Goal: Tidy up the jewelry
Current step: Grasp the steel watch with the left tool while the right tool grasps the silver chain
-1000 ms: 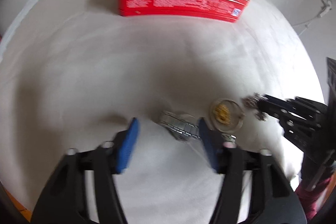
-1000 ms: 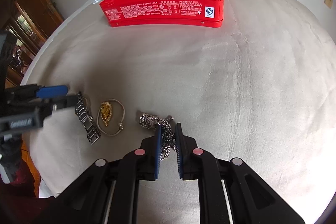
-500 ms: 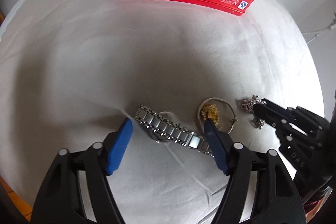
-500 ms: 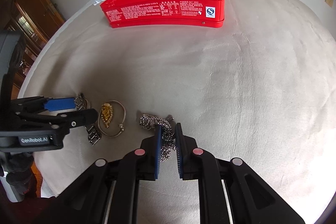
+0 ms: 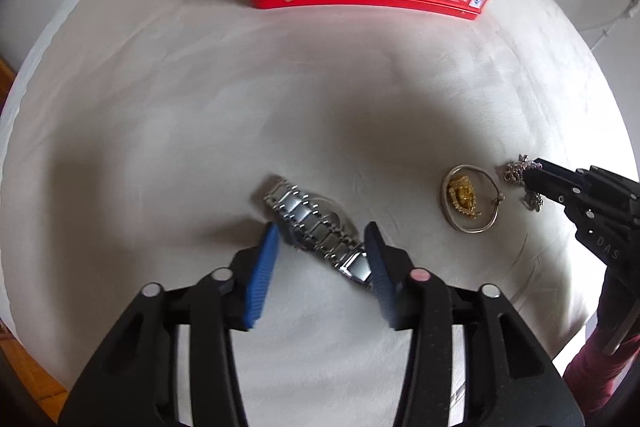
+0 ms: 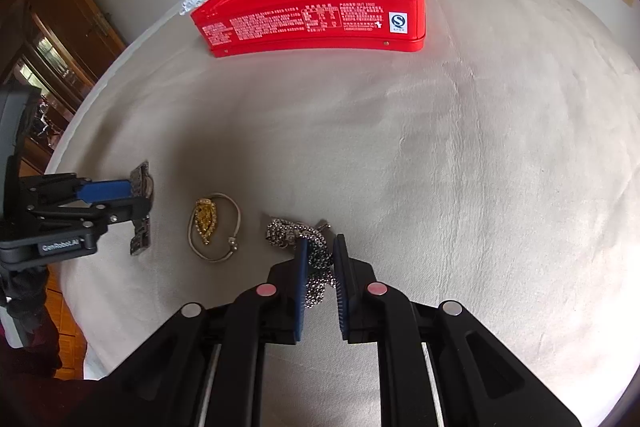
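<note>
A: What has changed in the last second?

B: The left gripper [image 5: 322, 247] has swung over from beside the ring [image 5: 470, 197] and now straddles the watch [image 5: 316, 227]. Its jaws are closing, with the watch band lying between them on the cloth [image 5: 280, 99]. The pads [image 5: 262, 267] do not yet press on the band; a gap shows on the left side, and whether the right pad touches it cannot be told.

A: And the right gripper [image 6: 320, 255]?

B: Unchanged. It stays clamped on the bead chain [image 6: 308, 239], which is bunched on the cloth just right of the ring.

A: Meaning for the task?

B: Both hands are now committed to one item each. Judged from this, the watch grasp is nearly complete; lift follows. The red tin [image 6: 320, 7] stands open, well apart at the far side, the likely destination. The ring remains untouched between the two grippers.

A: Risk?

B: The band lies diagonally across the jaws; it may pivot on closure.
</note>
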### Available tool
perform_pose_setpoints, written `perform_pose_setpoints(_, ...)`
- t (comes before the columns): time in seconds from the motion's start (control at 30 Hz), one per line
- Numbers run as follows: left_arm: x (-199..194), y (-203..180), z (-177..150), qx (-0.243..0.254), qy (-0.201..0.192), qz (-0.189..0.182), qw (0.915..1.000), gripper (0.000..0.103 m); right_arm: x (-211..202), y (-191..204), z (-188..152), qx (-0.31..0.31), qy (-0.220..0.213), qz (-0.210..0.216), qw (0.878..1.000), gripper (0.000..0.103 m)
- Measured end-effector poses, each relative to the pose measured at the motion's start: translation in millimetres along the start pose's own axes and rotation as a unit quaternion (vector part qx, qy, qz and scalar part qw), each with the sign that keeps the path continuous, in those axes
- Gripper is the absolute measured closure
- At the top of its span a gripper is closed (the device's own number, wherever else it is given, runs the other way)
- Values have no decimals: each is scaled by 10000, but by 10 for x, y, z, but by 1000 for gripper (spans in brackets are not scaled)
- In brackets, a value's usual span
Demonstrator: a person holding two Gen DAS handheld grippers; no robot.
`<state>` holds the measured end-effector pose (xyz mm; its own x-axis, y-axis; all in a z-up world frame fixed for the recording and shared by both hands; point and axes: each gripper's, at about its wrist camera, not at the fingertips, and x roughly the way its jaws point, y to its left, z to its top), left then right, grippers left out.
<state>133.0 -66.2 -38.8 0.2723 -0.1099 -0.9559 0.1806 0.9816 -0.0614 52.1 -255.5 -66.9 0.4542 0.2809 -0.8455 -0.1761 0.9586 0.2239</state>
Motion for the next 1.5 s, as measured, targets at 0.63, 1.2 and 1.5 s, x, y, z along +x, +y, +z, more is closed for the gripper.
perform_pose_setpoints(0.63,116,-37,66,-123,-169,-63,9998,72,3,-11,30,43,37,48,10000,90)
perform_pose_setpoints(1.2,96,-357,-86,295,-328,73,9990,69,47,62,53,-93,144,-126,9998,84)
perform_pose_setpoints(1.5,67,-288,-148,200,-455,-51,9988,73,44,82,-9,-81,203,-98,9997,79)
